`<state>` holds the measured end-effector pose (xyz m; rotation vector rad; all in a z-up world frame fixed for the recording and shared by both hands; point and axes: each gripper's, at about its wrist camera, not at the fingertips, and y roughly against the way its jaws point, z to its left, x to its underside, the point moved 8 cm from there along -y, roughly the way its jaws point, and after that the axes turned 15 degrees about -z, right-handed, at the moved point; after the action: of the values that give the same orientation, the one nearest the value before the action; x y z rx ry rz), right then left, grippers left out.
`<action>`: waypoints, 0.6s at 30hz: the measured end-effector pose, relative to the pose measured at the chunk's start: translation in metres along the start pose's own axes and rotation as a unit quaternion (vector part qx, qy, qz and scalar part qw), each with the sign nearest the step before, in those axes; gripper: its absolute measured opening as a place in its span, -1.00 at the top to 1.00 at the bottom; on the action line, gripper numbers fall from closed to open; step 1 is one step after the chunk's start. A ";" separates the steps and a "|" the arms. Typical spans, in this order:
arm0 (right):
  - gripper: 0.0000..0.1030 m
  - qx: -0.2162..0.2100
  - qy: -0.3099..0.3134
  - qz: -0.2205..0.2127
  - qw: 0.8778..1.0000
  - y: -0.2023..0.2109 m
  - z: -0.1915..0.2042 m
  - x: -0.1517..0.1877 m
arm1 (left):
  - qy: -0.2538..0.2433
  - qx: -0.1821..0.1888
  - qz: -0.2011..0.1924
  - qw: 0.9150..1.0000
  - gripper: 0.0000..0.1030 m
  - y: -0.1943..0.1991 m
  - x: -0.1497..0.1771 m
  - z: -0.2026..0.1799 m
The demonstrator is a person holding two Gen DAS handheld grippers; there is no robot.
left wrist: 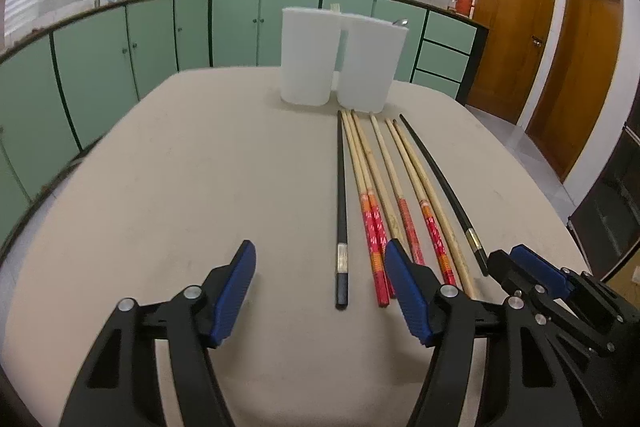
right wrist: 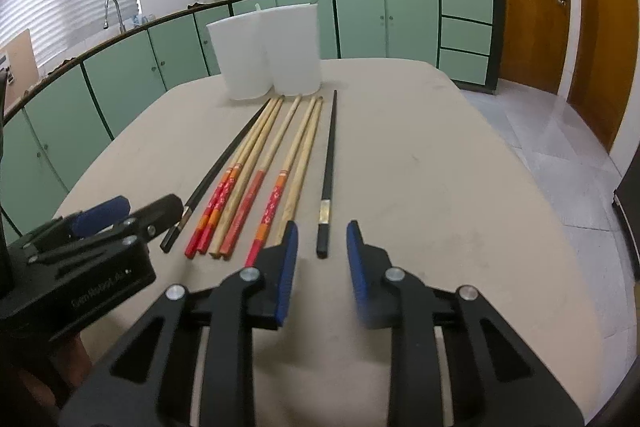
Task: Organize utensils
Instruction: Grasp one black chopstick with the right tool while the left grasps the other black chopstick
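Right tool (right wrist: 322,267) astride black chopstick (right wrist: 327,187)

Gripper frames: left gripper (left wrist: 320,291) and right gripper (right wrist: 322,267), matte black, angular cut-outs.
Pads: blue, ribbed.
Fasteners: round silver screws.

Two black chopsticks (left wrist: 341,203) flanking pale wooden chopsticks (left wrist: 382,155) with red-and-orange patterned ends, white containers (left wrist: 307,57) behind chopsticks, beige table (left wrist: 180,187), blue gripper pads (left wrist: 234,293).
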<state>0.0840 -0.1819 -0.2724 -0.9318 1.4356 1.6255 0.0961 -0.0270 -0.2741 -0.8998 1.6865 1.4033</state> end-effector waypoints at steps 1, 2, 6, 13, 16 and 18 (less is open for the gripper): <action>0.57 0.001 -0.001 0.003 1.000 -0.001 -0.001 0.000 | 0.003 0.001 0.005 1.000 -0.27 0.000 0.004 0.000; 0.61 0.001 -0.003 0.006 1.000 -0.003 -0.001 0.001 | 0.003 0.004 0.012 1.000 -0.27 -0.002 0.008 -0.002; 0.77 -0.001 0.002 0.022 1.000 -0.008 0.000 0.005 | -0.010 0.010 0.015 1.000 -0.19 -0.002 0.011 -0.008; 0.88 0.007 0.011 0.038 0.999 -0.015 -0.001 0.008 | -0.005 0.005 0.023 1.000 0.05 -0.004 0.013 -0.007; 0.88 0.004 0.006 0.038 0.999 -0.016 -0.003 0.008 | -0.008 0.007 0.026 1.000 0.27 -0.005 0.015 -0.007; 0.88 0.004 0.003 0.039 0.999 -0.016 -0.003 0.008 | -0.011 0.009 0.028 1.000 0.38 -0.006 0.016 -0.008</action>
<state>0.0951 -0.1835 -0.2873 -0.8878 1.4983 1.6744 0.0924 -0.0370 -0.2901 -0.8300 1.7173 1.4269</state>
